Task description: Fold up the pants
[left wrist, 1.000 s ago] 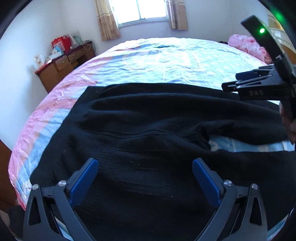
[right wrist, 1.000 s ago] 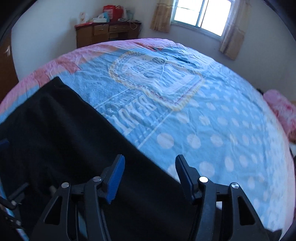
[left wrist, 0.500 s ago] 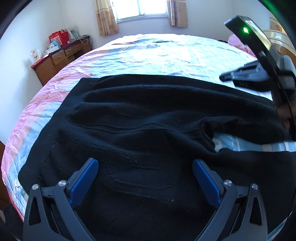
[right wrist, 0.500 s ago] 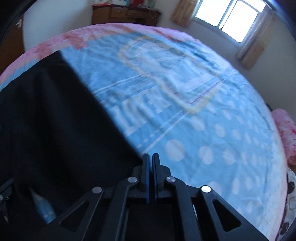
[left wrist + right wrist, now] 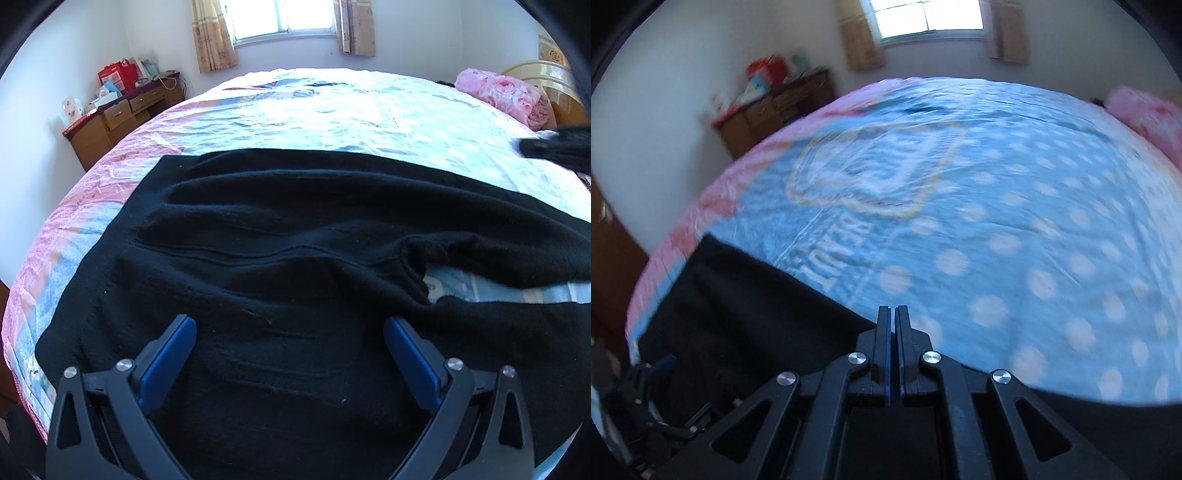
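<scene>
The black pants (image 5: 280, 266) lie spread flat across the near part of the bed (image 5: 332, 110), waist end toward the left edge, the two legs running off to the right with a wedge of blue sheet showing between them. No fold is made yet, so the step in hand looks like the first one: taking hold of one leg to lay it over the other.

Going left to right from the pants: the left gripper (image 5: 290, 343) hovers over the seat of the pants with its jaws spread wide, nothing between them. Right of the pants' middle, the crotch bunches up where the legs part. Further right, at the far edge of the pants, the right gripper (image 5: 894, 314) has its jaws pressed together. They sit at the pants' far hem, and whether a bit of cloth is pinched there I cannot tell; none shows between the blue pads in the blurred right wrist view.

By my judgement the next move calls for the left jaws to come down and close on the waistband, so both ends lift together.

Containers: left of the pants, against the wall, a wooden dresser (image 5: 122, 118) has closed drawers and a red box (image 5: 118, 75) on top.
</scene>
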{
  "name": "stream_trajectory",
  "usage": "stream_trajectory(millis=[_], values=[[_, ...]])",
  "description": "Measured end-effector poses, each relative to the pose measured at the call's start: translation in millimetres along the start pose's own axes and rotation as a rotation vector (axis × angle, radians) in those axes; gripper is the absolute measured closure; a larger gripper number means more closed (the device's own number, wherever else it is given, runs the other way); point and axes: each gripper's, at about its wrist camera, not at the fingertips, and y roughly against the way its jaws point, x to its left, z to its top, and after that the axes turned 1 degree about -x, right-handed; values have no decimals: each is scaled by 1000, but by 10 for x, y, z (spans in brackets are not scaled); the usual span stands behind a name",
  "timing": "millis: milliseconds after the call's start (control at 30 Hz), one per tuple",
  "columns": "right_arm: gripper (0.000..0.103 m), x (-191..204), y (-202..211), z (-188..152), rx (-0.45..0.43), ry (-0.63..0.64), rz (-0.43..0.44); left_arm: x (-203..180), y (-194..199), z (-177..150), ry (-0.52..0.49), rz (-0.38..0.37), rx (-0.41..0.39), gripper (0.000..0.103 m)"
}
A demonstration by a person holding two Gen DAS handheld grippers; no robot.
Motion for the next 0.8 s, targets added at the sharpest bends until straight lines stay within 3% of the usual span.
stream_trajectory(millis=[100, 200, 367, 433, 500, 567, 733, 800], values=[[100, -532, 497, -151, -57, -137, -35, -2, -8, 39, -6, -2, 10, 0], [100, -1141, 1061, -310, -96, -189, -205, -22, -7, 69, -17, 7, 20, 0], [99, -2506, 1855, -699, -79, -416, -473, -71, 52, 167, -18, 42, 12, 0], [95, -2955, 2011, -824, -50, -518, -498, -110, 80, 202, -25, 51, 1, 0], [80, -3216, 2096, -911, -43, -565, -523, -172, 124, 239, -35, 62, -11, 0], [44, -3358, 2112, -917, -43, -568, -524, -187, 150, 253, -22, 56, -7, 0], [43, -3484, 1865, -869, 10, -538, -470, -227, 182, 267, -25, 73, 13, 0], [46, -3446, 1598, -840, 108, -483, -477, -240, 219, 266, -28, 81, 4, 0]])
